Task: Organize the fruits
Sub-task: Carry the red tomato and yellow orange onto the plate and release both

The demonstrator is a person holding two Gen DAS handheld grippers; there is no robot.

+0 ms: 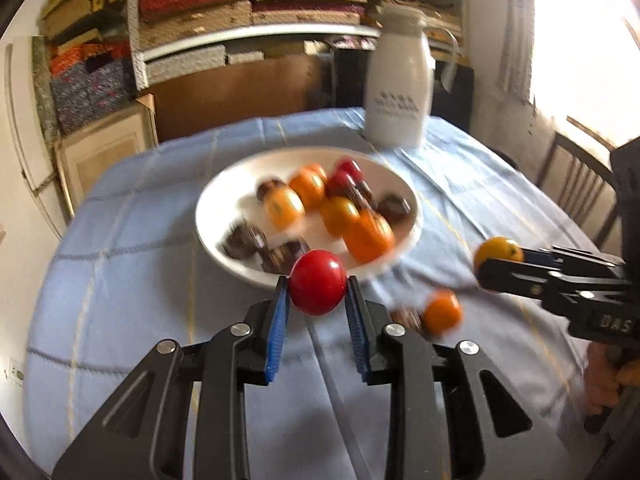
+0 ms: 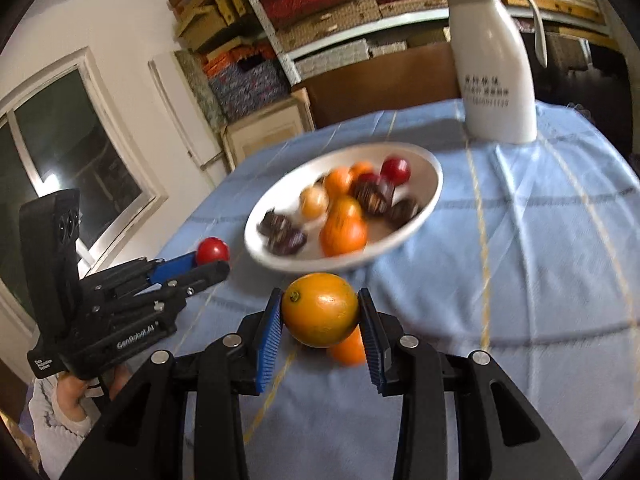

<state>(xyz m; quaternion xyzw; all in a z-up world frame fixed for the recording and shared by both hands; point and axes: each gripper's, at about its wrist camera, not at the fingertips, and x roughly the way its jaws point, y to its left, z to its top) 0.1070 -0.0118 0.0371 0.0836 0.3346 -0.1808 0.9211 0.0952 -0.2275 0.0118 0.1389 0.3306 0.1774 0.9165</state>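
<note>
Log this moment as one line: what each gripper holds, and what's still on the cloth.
left gripper: shut on red fruit | right gripper: shut on orange fruit | loose orange: on cloth, outside white bowl

Glossy red fruit (image 1: 317, 288), smooth white bowl (image 1: 208, 216), matt blue cloth (image 1: 132, 280)

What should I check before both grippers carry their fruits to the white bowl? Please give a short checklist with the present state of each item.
1. Left gripper shut on the round red fruit: ok.
2. Right gripper shut on the round orange fruit: ok.
3. White ceramic bowl has free room for more fruit: ok, bare patches show.
4. Grippers apart from each other: ok.
5. All loose fruit collected from the light blue tablecloth: not ok, a small orange fruit lies there, with something dark and blurred beside it.
6. Tall white jug clear of the path: ok, it stands behind the bowl.
</note>
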